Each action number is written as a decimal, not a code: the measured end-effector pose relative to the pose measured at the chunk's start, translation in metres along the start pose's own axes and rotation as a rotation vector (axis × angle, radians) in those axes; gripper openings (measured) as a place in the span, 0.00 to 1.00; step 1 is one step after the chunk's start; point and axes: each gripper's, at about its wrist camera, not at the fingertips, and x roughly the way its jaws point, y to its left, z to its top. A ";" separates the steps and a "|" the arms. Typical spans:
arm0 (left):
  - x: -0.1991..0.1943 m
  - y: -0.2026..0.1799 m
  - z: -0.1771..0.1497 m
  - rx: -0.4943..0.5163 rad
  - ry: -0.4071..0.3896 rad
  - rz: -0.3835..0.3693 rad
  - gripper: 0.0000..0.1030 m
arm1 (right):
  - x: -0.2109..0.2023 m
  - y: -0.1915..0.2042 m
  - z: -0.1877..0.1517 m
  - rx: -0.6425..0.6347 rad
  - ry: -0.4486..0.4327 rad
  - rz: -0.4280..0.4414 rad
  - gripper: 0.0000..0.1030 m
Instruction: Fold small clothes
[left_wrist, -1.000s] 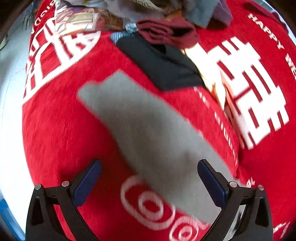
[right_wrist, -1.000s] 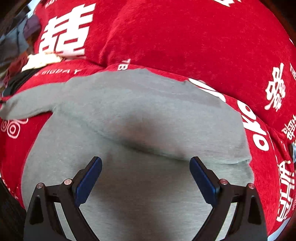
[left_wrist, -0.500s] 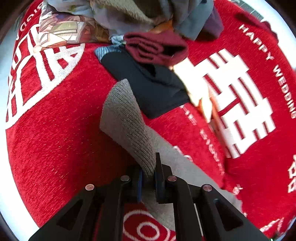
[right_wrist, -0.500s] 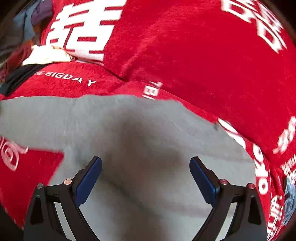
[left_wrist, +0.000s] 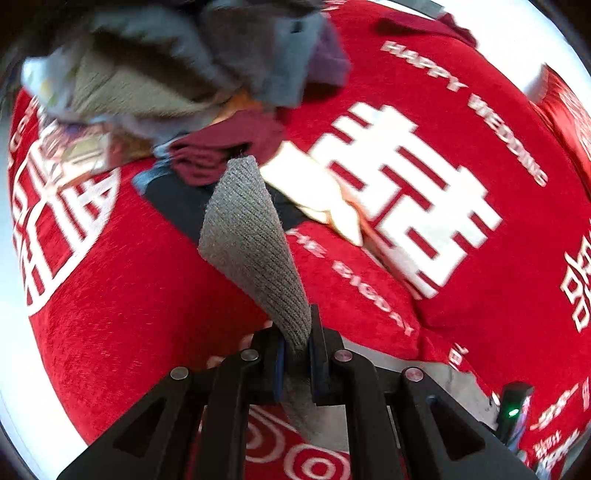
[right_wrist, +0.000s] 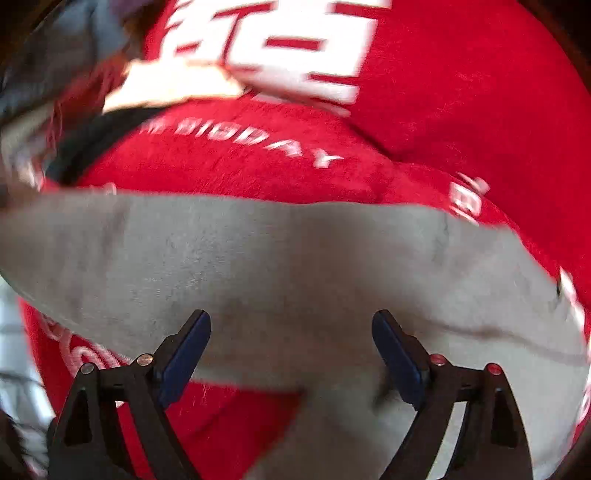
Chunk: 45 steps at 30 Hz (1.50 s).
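Bedspread (left_wrist: 110, 295), red, white lettering, beneath clothes pile (left_wrist: 177, 74).

Left gripper (left_wrist: 295, 354): jaws closed hard together, pads pinching a ribbed grey sleeve cuff (left_wrist: 255, 243) that stands up out of them; black linkage arms folded inward at the bottom of the left wrist view; tilted downward
Right gripper (right_wrist: 291, 350): jaws wide apart and closing; blue pads (right_wrist: 184, 354) well clear of each other, pressing on nothing; it appears to hang just above the cloth, though blur makes contact hard to judge; angled steeply down
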 end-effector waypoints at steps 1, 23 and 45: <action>-0.001 -0.010 -0.001 0.022 0.004 -0.002 0.10 | -0.013 -0.013 -0.006 0.016 -0.026 -0.034 0.89; -0.019 -0.407 -0.175 0.615 0.187 -0.254 0.10 | -0.149 -0.317 -0.191 0.462 -0.181 -0.276 0.89; 0.033 -0.463 -0.311 0.776 0.491 -0.319 0.97 | -0.148 -0.370 -0.251 0.593 -0.194 -0.186 0.89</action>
